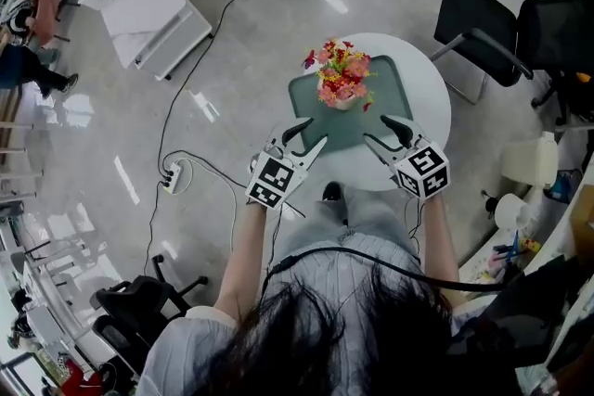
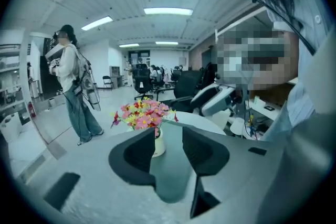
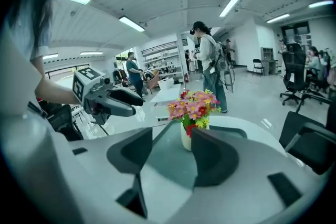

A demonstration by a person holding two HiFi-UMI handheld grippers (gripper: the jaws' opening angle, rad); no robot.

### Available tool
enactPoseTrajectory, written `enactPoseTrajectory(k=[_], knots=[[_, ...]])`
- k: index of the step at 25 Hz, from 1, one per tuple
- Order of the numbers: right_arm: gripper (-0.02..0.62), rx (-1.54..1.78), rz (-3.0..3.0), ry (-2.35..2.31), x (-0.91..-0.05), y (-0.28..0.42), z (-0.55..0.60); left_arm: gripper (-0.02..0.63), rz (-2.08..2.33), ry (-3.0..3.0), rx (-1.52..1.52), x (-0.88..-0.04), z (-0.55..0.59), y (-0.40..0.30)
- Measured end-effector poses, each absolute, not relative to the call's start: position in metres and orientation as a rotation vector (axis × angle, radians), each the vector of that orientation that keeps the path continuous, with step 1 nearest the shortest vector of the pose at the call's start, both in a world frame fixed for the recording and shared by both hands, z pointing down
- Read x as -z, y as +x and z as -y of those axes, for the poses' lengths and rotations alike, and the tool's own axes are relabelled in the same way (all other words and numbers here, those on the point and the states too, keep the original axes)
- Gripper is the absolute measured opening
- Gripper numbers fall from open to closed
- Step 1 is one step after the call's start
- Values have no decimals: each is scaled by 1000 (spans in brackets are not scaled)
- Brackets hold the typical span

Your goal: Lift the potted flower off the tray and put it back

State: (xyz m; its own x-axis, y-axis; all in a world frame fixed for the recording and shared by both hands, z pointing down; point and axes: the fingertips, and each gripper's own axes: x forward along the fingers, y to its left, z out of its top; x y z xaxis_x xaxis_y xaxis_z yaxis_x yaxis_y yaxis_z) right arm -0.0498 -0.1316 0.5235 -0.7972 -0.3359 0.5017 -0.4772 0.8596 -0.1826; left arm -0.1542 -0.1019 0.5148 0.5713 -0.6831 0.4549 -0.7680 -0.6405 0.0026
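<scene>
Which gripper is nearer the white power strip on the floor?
Left. The left gripper is at the table's edge on the power strip's side. The right gripper is farther off, across the tray's near edge.

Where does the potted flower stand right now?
In the head view, the potted flower stands on the green tray, near its far edge, on the round white table, ahead of the left tool and the right tool.
</scene>
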Motion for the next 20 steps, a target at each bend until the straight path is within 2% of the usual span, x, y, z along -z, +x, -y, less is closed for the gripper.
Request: enactPoseTrajectory(k=[3,7,14,20], knots=[[237,-432,2596,649,-511,-45,113,173,1277,2575,-508,-497,88,-156],[211,-412,2618,685,-496,-45,87,173,1293,2531,-521,-500,59,-161],[114,-358,2637,738,-476,-43,58,173,1278,2487,-544,-511,26,-149],[95,-358,2636,681,-472,-45,31,173,1271,2464,-552,-507,5,-139]])
